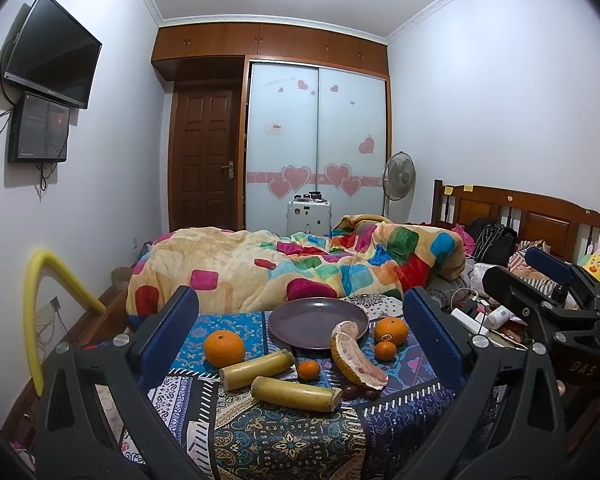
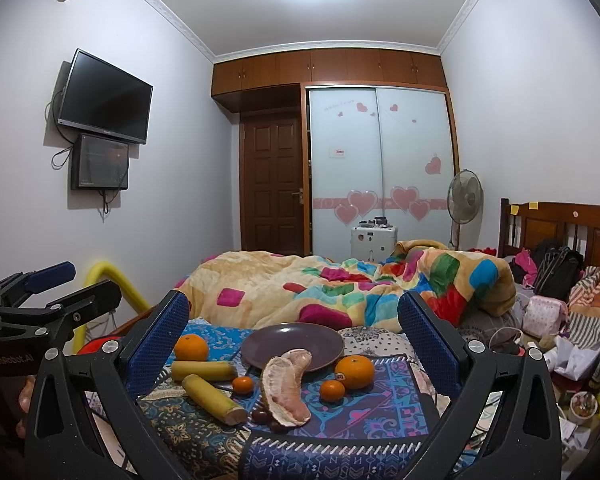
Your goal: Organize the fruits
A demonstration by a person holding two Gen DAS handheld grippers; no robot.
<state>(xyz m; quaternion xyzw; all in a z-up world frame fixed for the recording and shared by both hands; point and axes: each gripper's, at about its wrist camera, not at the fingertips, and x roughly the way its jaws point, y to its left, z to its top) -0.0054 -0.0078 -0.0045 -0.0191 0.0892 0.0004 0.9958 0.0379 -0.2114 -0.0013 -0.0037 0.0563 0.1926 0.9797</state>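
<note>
Both grippers hover above the near edge of a patterned cloth [image 1: 300,440] spread over a soft surface at the foot of a bed, and neither touches anything. The left gripper [image 1: 300,312] has its blue-padded jaws wide apart and holds nothing; the right gripper [image 2: 294,316] stands the same, open and empty.

The fruit lies scattered around an empty purple plate [image 1: 300,316]. A large orange [image 1: 224,348] sits left of the plate, a stickered orange [image 1: 391,330] to its right with a small mandarin [image 1: 385,351] just in front. Another mandarin [image 1: 309,369] lies between two yellow cut stalks, apparently sugarcane: the rear stalk [image 1: 256,368] and the front stalk [image 1: 296,392]. A peeled pomelo wedge [image 1: 356,356] leans with its upper end over the plate's rim, and some dark round fruits [image 2: 266,418], perhaps grapes or dates, rest at its lower end.

The risks seem to come mostly from the footing. The cloth probably gives under pressure, so a downward push could tip the plate or set the round citrus rolling toward the edge. The smooth stalks may twist out of a grip taken off-centre. The pomelo wedge is soft and could tear under a hard squeeze, and lifting it might drag the dark fruits or nudge the plate. The two grippers are close, so reaching together risks a collision.
</note>
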